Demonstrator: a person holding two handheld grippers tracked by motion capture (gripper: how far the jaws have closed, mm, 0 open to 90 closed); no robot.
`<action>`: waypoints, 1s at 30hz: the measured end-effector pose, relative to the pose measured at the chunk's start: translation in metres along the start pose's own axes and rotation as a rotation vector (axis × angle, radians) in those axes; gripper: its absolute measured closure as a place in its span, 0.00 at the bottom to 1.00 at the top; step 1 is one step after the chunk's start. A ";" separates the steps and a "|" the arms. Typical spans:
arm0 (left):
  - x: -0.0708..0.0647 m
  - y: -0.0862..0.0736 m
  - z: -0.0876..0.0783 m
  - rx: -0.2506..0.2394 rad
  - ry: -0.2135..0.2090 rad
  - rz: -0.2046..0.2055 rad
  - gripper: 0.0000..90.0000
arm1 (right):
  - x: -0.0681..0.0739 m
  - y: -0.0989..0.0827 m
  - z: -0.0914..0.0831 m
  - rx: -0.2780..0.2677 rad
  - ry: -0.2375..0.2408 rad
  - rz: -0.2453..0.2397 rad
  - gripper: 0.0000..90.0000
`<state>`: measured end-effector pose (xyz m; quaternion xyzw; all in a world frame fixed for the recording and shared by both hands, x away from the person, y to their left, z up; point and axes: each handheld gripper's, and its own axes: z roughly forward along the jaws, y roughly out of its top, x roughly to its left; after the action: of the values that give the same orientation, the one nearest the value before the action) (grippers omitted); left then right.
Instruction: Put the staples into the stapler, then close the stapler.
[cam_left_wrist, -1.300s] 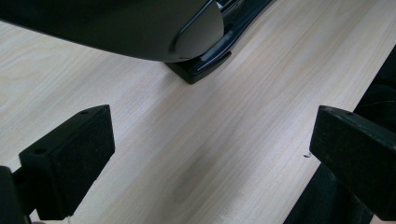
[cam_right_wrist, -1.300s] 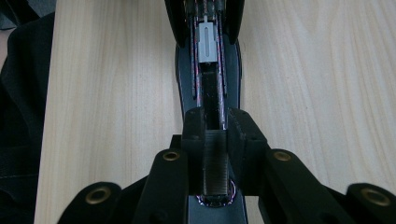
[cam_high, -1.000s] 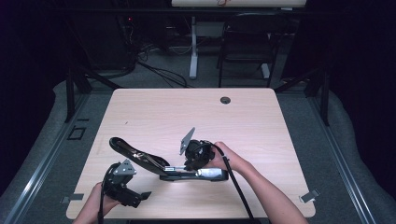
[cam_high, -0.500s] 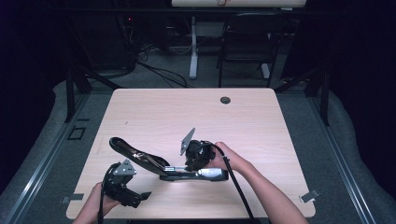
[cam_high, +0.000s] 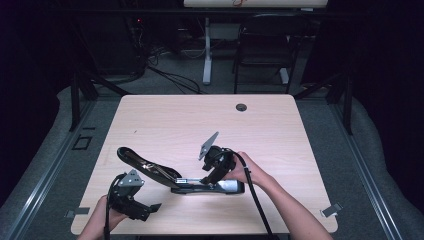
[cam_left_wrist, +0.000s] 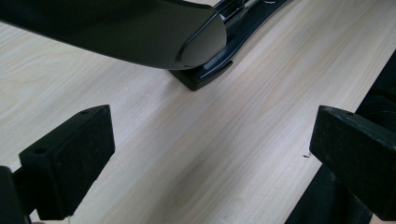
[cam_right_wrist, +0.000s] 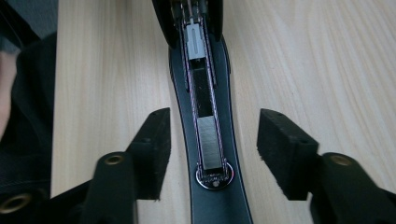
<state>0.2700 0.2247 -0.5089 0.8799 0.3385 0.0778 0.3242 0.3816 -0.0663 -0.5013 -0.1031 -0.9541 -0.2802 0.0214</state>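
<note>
Pale wooden table (cam_high: 165, 125) with round grommet (cam_high: 241, 107); dark chair (cam_high: 263, 55) beyond

Bright, even light falls from overhead on the pale table (cam_high: 165, 120), while the room behind it sinks into near black. Soft shadows pool under the stapler (cam_left_wrist: 140, 32), and a faint sheen glints off its metal channel (cam_right_wrist: 205, 130). Nearby black jaws look soft, slightly blurred.

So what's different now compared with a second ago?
The right gripper has just been opening its jaws; they now stand apart on either side of the open stapler, pads off it. The left gripper stays open beside it, and the stapler hasn't shifted.
</note>
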 end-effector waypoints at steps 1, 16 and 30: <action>0.000 0.000 0.000 0.000 0.003 0.002 0.00 | 0.000 -0.002 -0.003 -0.009 0.000 0.023 0.43; 0.002 0.002 0.002 0.002 -0.014 0.011 0.00 | 0.011 -0.020 -0.019 -0.036 -0.103 0.174 0.13; 0.014 -0.001 -0.002 0.008 0.018 -0.106 0.09 | 0.012 -0.031 -0.031 -0.097 -0.120 0.239 0.18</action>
<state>0.2793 0.2351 -0.5093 0.8613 0.3879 0.0673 0.3212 0.3627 -0.1062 -0.4902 -0.2334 -0.9200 -0.3146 -0.0075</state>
